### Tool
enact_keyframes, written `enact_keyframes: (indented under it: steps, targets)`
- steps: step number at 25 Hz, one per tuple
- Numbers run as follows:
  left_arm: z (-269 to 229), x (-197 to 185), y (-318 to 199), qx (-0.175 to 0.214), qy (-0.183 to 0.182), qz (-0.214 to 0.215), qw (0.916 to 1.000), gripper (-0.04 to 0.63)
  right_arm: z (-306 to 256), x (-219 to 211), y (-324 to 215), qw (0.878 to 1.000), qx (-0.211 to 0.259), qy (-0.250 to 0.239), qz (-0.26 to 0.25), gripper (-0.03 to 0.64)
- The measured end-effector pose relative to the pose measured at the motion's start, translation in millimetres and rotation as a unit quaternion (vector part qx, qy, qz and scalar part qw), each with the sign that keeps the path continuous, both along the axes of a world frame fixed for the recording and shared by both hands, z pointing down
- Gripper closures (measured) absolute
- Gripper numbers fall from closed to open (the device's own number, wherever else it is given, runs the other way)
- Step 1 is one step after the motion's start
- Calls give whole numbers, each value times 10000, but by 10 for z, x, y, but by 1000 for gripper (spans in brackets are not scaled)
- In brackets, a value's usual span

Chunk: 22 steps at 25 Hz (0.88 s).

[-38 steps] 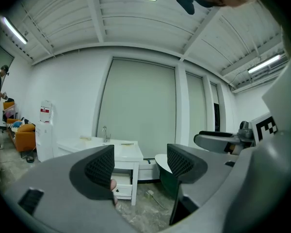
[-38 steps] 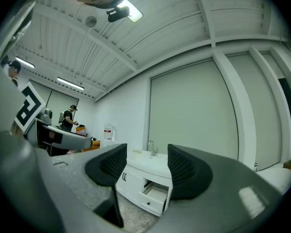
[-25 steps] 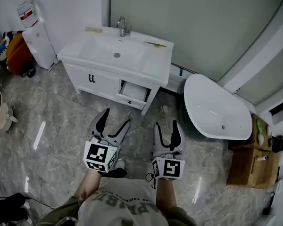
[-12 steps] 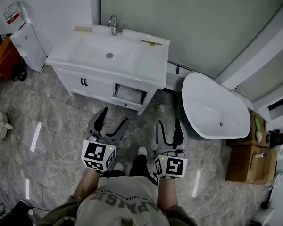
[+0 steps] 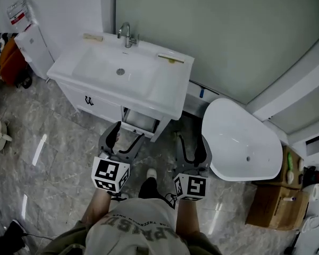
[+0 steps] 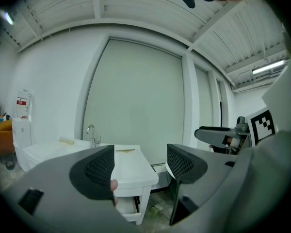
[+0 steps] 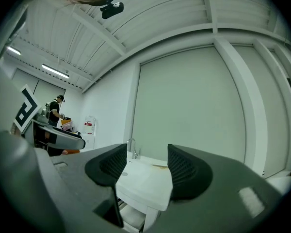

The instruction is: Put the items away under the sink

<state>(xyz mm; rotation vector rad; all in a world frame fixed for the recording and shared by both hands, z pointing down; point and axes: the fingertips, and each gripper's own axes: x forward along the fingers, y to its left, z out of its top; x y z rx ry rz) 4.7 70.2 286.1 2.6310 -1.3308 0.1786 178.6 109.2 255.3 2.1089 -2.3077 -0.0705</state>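
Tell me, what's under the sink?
A white cabinet with dark handles and an open compartment. The sink top covers most of its inside, so its contents are hidden.

**Three camera positions facing the sink.**
The head view looks steeply down and forward from above the person. It is far enough off to take in the sink (image 5: 167,92), the bathtub (image 5: 239,142), the left gripper (image 5: 128,134) and the right gripper (image 5: 192,142). The left gripper view and right gripper view sit low and near level, closer in. Each faces along its own jaws toward the sink's front corner. All three views share the sink and faucet (image 5: 126,34), and each gripper view catches the other gripper at its edge.
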Motion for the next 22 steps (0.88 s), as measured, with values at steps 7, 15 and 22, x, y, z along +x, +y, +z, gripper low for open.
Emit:
enact_keyframes:
  steps: [7, 15, 22]
  targets:
    - [-144, 700, -598, 127, -84, -356, 9992, 270, -37, 630, -766, 9985, 21, -54, -539, 365]
    - [-147, 1108, -990, 104, -299, -595, 9977, 270, 114, 1055, -1295, 9955, -158, -68, -935, 365]
    - [38, 1218, -1308, -114, -410, -615, 9972, 270, 362, 1200, -1662, 9943, -431, -29, -971, 365]
